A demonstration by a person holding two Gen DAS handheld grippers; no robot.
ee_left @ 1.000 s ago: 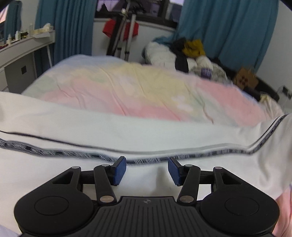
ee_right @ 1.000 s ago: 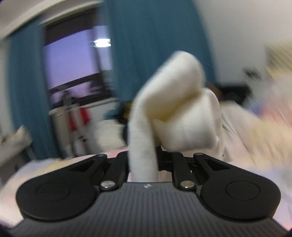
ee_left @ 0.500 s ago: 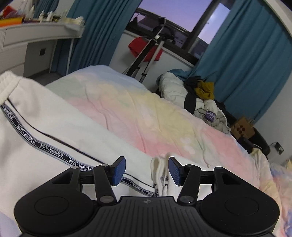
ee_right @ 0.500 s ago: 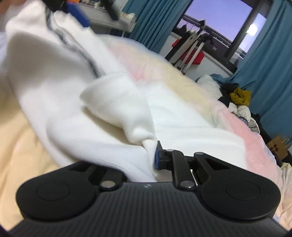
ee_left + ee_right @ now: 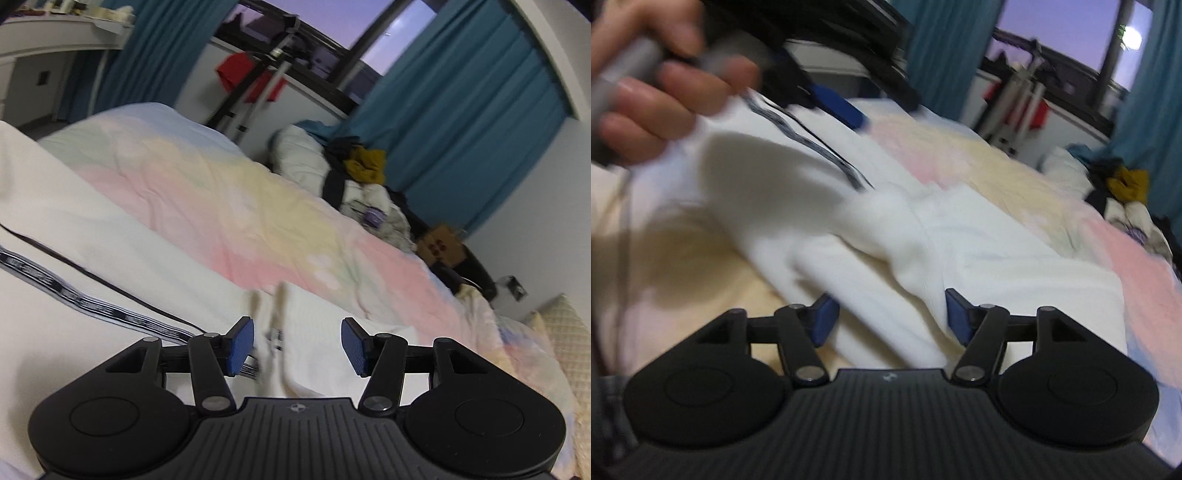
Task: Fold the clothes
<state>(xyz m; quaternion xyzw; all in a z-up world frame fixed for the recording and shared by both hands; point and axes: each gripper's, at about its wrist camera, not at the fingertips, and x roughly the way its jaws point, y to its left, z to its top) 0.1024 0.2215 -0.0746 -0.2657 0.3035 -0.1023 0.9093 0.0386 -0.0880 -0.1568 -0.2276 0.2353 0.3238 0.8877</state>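
The white garment point(image 5: 110, 258) lies spread on the bed point(image 5: 258, 206), over the pastel cover, its black printed stripe point(image 5: 92, 302) running toward the near edge; the left gripper point(image 5: 297, 345) hangs just above it with its blue pads wide apart, holding nothing, a blurred fold of cloth between them; the right gripper point(image 5: 890, 317) is likewise wide open, its pads either side of a bunched white fold point(image 5: 879, 236) but not pinching it; a hand point(image 5: 661, 77) on the other tool shows at the upper left; a clothes pile point(image 5: 362, 177) sits at the bed's far end.
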